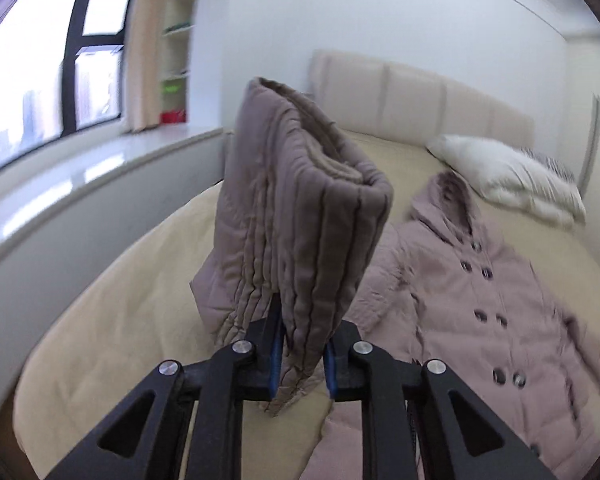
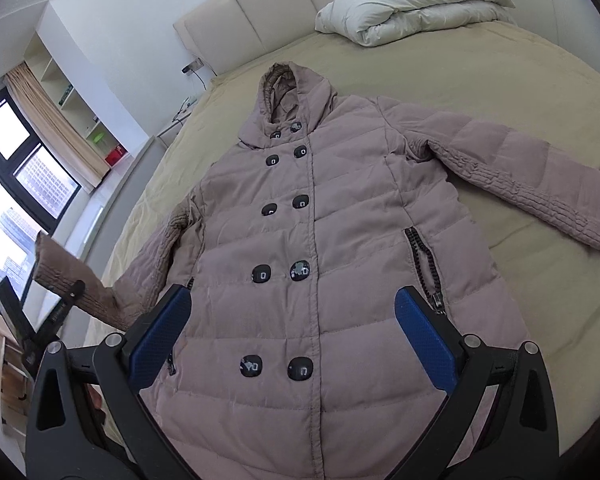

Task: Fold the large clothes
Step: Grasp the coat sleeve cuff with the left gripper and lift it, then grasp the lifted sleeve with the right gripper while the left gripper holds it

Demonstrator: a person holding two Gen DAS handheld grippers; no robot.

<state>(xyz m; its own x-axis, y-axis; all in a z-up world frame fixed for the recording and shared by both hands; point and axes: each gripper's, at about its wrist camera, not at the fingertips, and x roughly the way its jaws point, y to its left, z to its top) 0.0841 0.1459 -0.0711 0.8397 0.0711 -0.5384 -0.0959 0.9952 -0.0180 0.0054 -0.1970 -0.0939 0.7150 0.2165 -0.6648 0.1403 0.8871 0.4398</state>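
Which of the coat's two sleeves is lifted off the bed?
The sleeve on the window side: the left gripper is shut on its cuff, raised above the bed. The other sleeve lies flat and outstretched, untouched.

Both wrist cams face bed; share coat.

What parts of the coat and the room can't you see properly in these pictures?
- Coat hem: right wrist view, cut off by the bottom edge and the right gripper.
- Coat's left side: left wrist view, hidden behind the raised sleeve in the left gripper.
- Pillow: left wrist view, blurred.
- Shelf items: both views, too small.
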